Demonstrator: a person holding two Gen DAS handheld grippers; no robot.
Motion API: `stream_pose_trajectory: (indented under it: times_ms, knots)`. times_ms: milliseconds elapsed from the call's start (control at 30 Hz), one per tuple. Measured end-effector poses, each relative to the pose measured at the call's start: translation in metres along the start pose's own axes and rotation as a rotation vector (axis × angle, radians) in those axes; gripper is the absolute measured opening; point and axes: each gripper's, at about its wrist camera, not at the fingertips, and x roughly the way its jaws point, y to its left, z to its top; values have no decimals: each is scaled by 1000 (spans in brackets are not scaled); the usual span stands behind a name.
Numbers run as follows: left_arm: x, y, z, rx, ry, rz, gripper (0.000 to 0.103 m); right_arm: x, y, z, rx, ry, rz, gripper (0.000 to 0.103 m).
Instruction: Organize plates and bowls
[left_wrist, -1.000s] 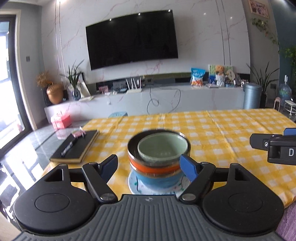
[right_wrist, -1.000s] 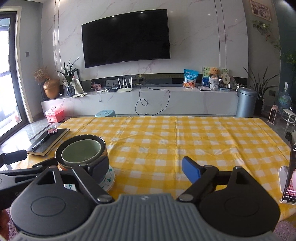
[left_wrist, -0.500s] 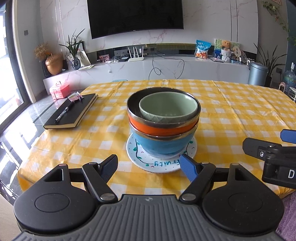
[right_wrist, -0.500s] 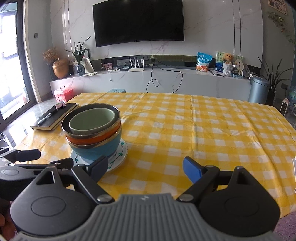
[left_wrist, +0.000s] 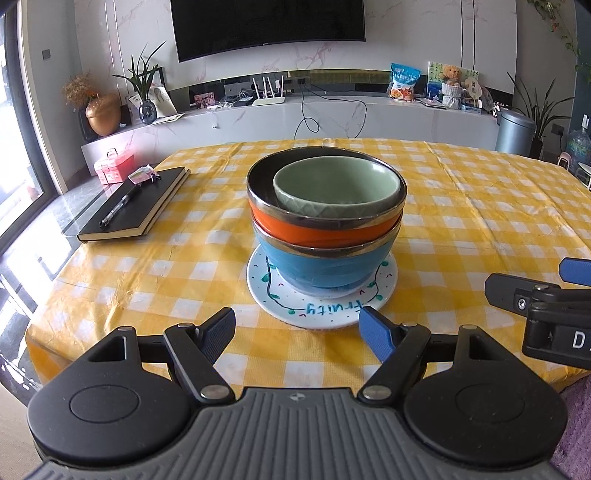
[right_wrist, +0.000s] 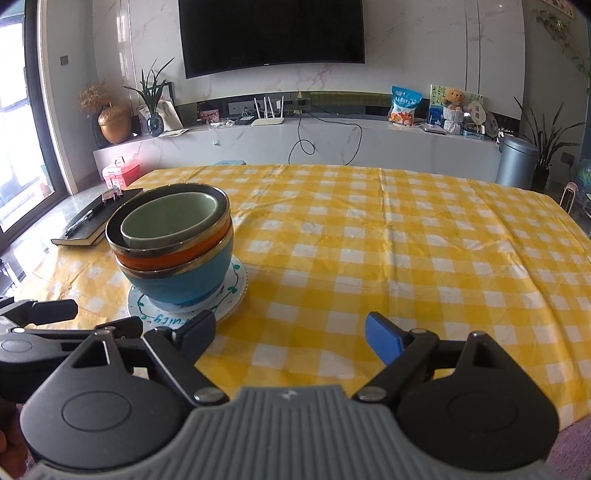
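Left wrist view shows my left hand-held gripper (left_wrist: 297, 326) with its fingers spread wide and nothing between them, just short of a white plate (left_wrist: 280, 301) on the yellow checked desk (left_wrist: 480, 229). On that plate stands a blue bowl (left_wrist: 325, 266); an orange bowl (left_wrist: 317, 230) is nested in it, and a green bowl (left_wrist: 338, 190) sits inside the orange one. My right hand-held gripper (right_wrist: 290, 326) is also spread apart and holds nothing, over bare cloth to the right of the stack. A black notebook (left_wrist: 140, 206) with a pen (left_wrist: 118, 208) on it lies to the stack's left, well apart.
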Motion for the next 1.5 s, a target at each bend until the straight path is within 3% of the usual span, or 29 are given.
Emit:
stream_pose_trajectory:
  times_ms: [1500]
  knots:
    - [-7, 2, -4, -4, 1, 3, 90, -1, 1, -5, 6, 7, -11, 88]
